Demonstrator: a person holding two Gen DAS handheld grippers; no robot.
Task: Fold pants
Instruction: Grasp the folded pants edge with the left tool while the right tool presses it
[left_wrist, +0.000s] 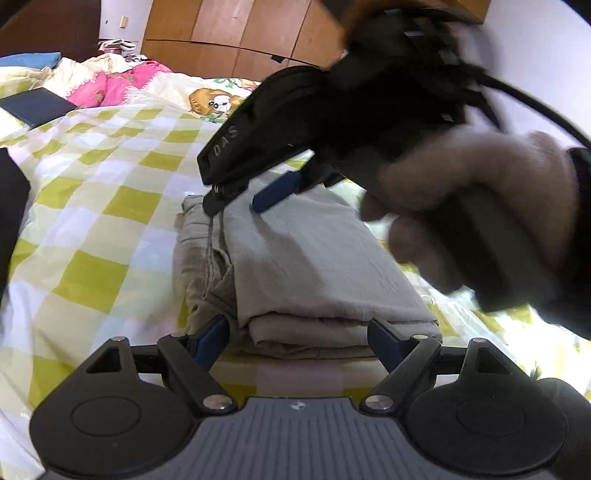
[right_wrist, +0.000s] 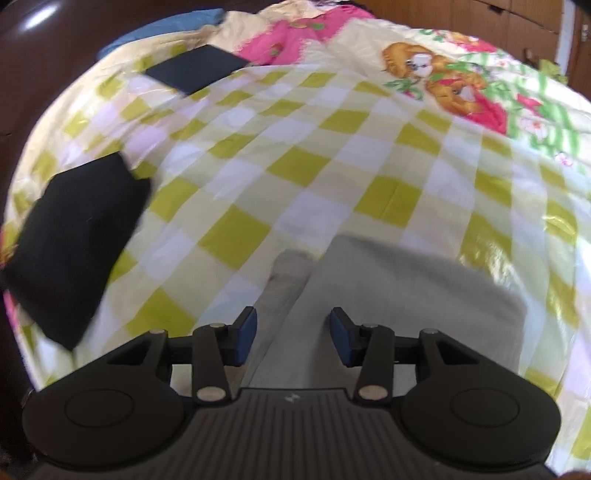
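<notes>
- In the left wrist view, the checked bedspread (left_wrist: 110, 206) in yellow-green and white covers the bed, with a dark folded item (left_wrist: 35, 105) lying far off at the upper left edge.
- The pants (left_wrist: 295, 266), grey-beige, lie folded into a compact stack on the bedspread, in the middle of the view.
- The left gripper (left_wrist: 299, 341) sits at the near edge of the stack with its jaws spread wide; the blue pads stand to either side of the folded edge and grip nothing.
- Further right and above, the right gripper (left_wrist: 240, 195) reaches over the far end of the pants, held by the person's right hand (left_wrist: 480, 221); its tips are down at the fabric's far left corner, and whether they touch cannot be told through the blur.
- In the right wrist view, a black folded garment (right_wrist: 74, 251) lies on the bedspread at the left, well apart from the pants (right_wrist: 406, 295).
- The right gripper (right_wrist: 293, 334) is released, jaws apart with nothing between them, hovering over the left part of the folded pants, which fill the lower middle and right.
- A cartoon-print quilt (right_wrist: 443, 81) lies beyond at the upper right.
</notes>
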